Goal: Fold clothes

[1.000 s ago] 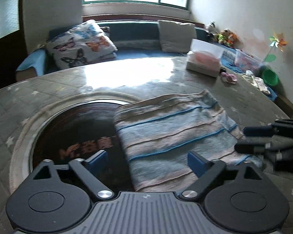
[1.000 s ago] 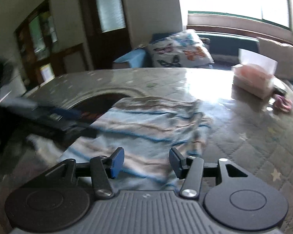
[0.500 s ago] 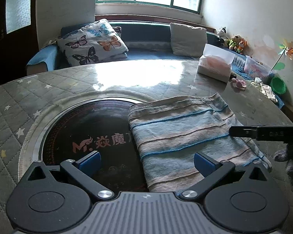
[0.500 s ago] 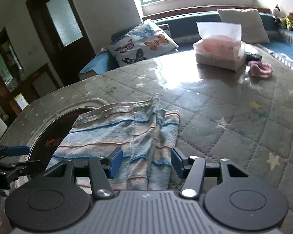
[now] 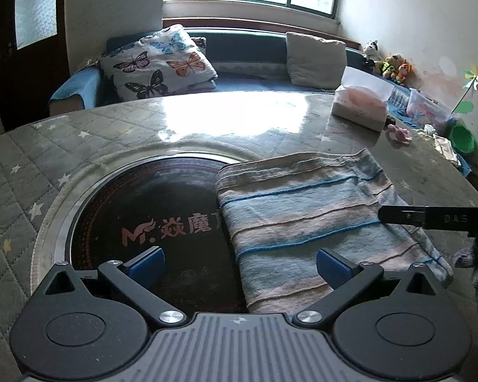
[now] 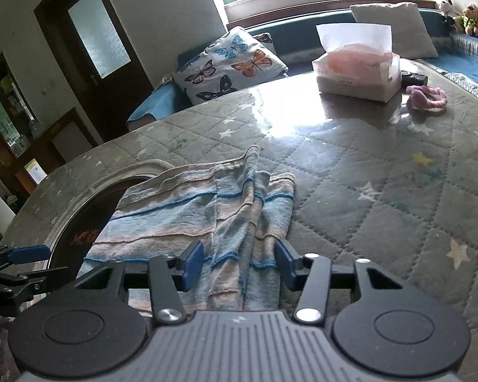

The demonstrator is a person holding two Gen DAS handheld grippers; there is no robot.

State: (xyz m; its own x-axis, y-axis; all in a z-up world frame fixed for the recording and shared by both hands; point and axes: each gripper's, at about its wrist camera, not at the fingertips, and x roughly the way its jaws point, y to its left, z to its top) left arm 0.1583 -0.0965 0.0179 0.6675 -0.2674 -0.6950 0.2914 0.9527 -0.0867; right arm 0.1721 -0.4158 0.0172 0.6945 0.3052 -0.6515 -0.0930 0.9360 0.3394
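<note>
While daylight glares off the round table (image 5: 79,133) with its grey quilted, star-printed cover under glass, the dark circular inset plate with reddish lettering (image 5: 162,219) sits at the left of the left wrist view. Above that plate the left gripper (image 5: 239,267) hangs with its blue-padded jaws spread wide and nothing between them. Just to the right, the folded cloth striped in pale blue, beige and bright blue (image 5: 306,226) lies flat on the table, its left edge overlapping the dark plate. Farther right, one dark finger of the right gripper (image 5: 430,218) reaches in over the cloth's right edge.

From the right wrist view, the left gripper's blue tip (image 6: 28,253) shows at the far left border, beside the cloth (image 6: 175,219). The cloth's right side is bunched into upright ridges, and the right gripper (image 6: 239,262) straddles those ridges at the near edge; its jaws are closing with the folds between them, gaps still showing at both pads. At upper right a pink and white tissue pack (image 6: 357,73) stands on the table, with a small pink fuzzy item (image 6: 427,97) just beside it.
</note>
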